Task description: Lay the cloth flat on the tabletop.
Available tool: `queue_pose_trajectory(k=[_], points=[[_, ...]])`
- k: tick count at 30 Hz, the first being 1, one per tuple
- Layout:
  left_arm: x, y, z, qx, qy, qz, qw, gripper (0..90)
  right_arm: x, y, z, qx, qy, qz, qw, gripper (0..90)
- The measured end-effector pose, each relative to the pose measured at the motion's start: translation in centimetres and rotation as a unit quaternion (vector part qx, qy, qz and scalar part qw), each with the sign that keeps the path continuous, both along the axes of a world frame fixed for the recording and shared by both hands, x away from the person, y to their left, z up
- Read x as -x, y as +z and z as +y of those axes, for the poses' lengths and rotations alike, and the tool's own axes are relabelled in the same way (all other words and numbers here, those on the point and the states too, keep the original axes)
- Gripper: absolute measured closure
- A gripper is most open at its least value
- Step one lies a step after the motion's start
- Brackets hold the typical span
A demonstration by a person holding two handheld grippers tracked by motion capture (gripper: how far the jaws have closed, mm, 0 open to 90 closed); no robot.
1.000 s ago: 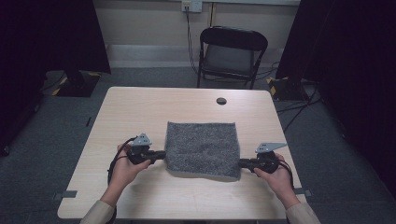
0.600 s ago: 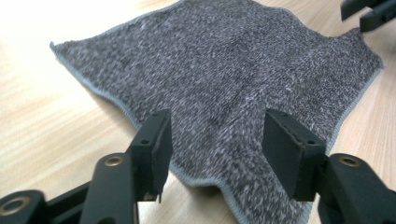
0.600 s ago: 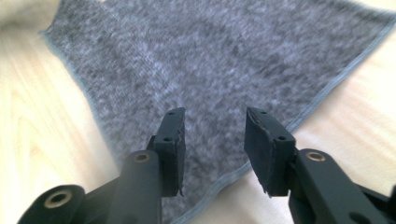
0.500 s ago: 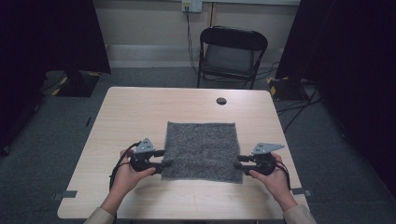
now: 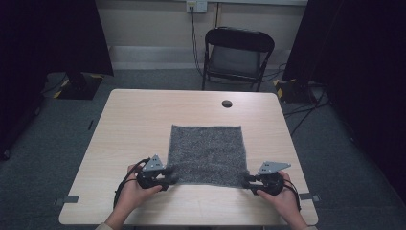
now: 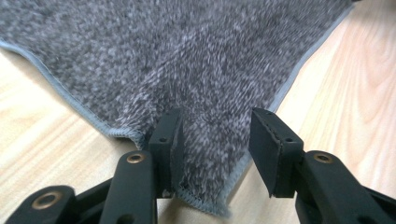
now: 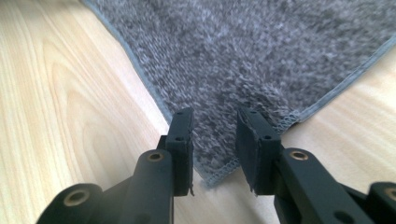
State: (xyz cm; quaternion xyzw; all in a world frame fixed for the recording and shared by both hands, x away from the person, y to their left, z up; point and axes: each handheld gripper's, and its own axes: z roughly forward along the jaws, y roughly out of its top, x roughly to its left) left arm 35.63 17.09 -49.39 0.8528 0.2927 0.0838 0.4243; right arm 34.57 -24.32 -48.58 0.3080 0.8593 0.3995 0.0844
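Cloth (image 5: 207, 154), grey, fuzzy and hemmed, lies flat on table (image 5: 139, 120); likely soft, light, limp. Left gripper (image 6: 217, 140) and right gripper (image 7: 215, 140) straddle near corners, jaws parted, gripping nothing.

You have a grey, fuzzy cloth mat with a stitched smooth hem (image 5: 207, 154) lying on the pale, smooth matt wood-grain table (image 5: 139, 124).

A black folding chair (image 5: 238, 56) stood beyond the wooden table (image 5: 139, 120). A small dark round grommet (image 5: 227, 103) sat near the table's far edge. A wall outlet (image 5: 196, 5) held a cable.
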Motion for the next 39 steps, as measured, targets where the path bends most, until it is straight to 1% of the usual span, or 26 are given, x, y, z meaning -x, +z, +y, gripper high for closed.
queue_pose_trajectory(k=[1,3,4,5,7,8,9,12,14,18,19,21,22,23,24,25,26,28,29,31,32,34,35,36,38,39], points=[[0.0,-0.2,-0.1,-0.006,-0.001,0.004,1.0,56.6,0.0,-0.2,0.1,0.007,0.0,0.002,1.0,67.9],[-0.1,-0.3,-0.1,-0.005,0.0,0.002,1.0,57.0,0.0,-0.4,0.2,0.009,0.004,0.005,0.9999,67.5],[-0.1,-0.3,-0.1,-0.007,-0.001,0.003,1.0,57.0,-0.1,-0.6,0.2,0.01,0.007,0.001,0.9999,67.9],[-0.1,-0.3,-0.1,-0.011,-0.005,-0.003,0.9999,58.3,-0.1,-0.7,0.2,0.007,0.004,0.0,1.0,69.1],[0.0,-0.3,-0.1,-0.017,-0.009,-0.01,0.9998,58.7,-0.1,-0.6,0.4,0.018,0.005,-0.011,0.9998,70.4],[0.0,-0.3,-0.1,-0.017,-0.009,-0.01,0.9998,59.6,-0.1,-0.6,0.4,0.018,0.005,-0.011,0.9998,70.4],[0.0,-0.3,-0.1,-0.02,-0.01,-0.016,0.9996,60.3,-0.1,-0.6,0.5,0.025,0.006,-0.019,0.9995,72.4],[0.1,-0.3,0.0,-0.021,-0.01,-0.013,0.9997,64.4,-0.1,-0.7,0.4,0.021,0.004,-0.016,0.9996,77.7],[0.2,-0.3,0.1,-0.019,-0.009,-0.01,0.9997,67.6,-0.1,-0.7,0.4,0.019,0.003,-0.014,0.9997,79.3],[0.4,-0.2,0.1,-0.02,-0.009,-0.01,0.9997,69.2,0.0,-0.7,0.5,0.02,0.007,-0.016,0.9997,85.1],[0.4,-0.2,0.1,-0.02,-0.009,-0.01,0.9997,69.9,0.0,-0.7,0.5,0.02,0.007,-0.016,0.9997,85.1],[0.4,-0.3,0.1,-0.018,-0.008,-0.009,0.9998,73.3,0.0,-0.7,0.5,0.015,0.007,-0.012,0.9998,87.1],[0.4,-0.2,0.1,-0.017,-0.007,-0.005,0.9998,73.3,0.0,-0.7,0.5,0.015,0.007,-0.012,0.9998,87.1],[0.4,-0.2,0.2,-0.012,-0.007,0.003,0.9999,76.6,0.0,-0.8,0.4,0.01,0.007,-0.008,0.9999,88.4],[0.4,-0.2,0.2,-0.012,-0.007,0.003,0.9999,79.3,0.0,-0.8,0.4,0.01,0.007,-0.008,0.9999,88.4],[0.4,-0.2,0.2,-0.012,-0.006,0.009,0.9999,79.3,0.0,-0.8,0.4,0.008,0.006,-0.005,0.9999,88.8],[0.5,0.0,0.2,-0.013,-0.008,0.017,0.9997,81.4,0.0,-0.7,0.4,0.007,0.008,0.0,0.9999,89.0],[0.5,0.1,0.2,-0.012,-0.01,0.022,0.9996,84.2,0.0,-0.7,0.3,0.007,0.008,0.002,0.9999,89.1],[0.6,0.4,0.2,-0.002,-0.011,0.029,0.9995,85.1,0.0,-0.6,0.2,0.002,0.009,0.007,0.9999,89.3],[0.6,0.6,0.3,0.003,-0.013,0.03,0.9995,86.0,0.1,-0.4,0.0,-0.001,0.01,0.006,0.9999,89.4],[0.6,0.8,0.4,0.01,-0.014,0.029,0.9994,86.3,0.2,-0.1,-0.2,-0.012,0.01,0.006,0.9999,89.3],[0.8,1.2,0.6,0.02,-0.014,0.031,0.9992,86.4,0.3,0.1,-0.3,-0.017,0.009,0.005,0.9998,89.3],[0.9,1.3,0.7,0.022,-0.015,0.03,0.9992,86.4,0.3,0.3,-0.4,-0.023,0.009,0.005,0.9997,89.2],[0.9,1.3,0.8,0.023,-0.016,0.03,0.9992,86.5,0.6,0.5,-0.6,-0.035,0.011,0.008,0.9993,89.2],[1.1,1.4,1.1,0.029,-0.014,0.034,0.9989,86.5,0.7,0.5,-0.7,-0.034,0.013,0.007,0.9993,89.2],[1.2,1.4,1.3,0.029,-0.013,0.032,0.999,86.3,1.0,0.6,-0.8,-0.035,0.018,0.008,0.9992,89.2]])
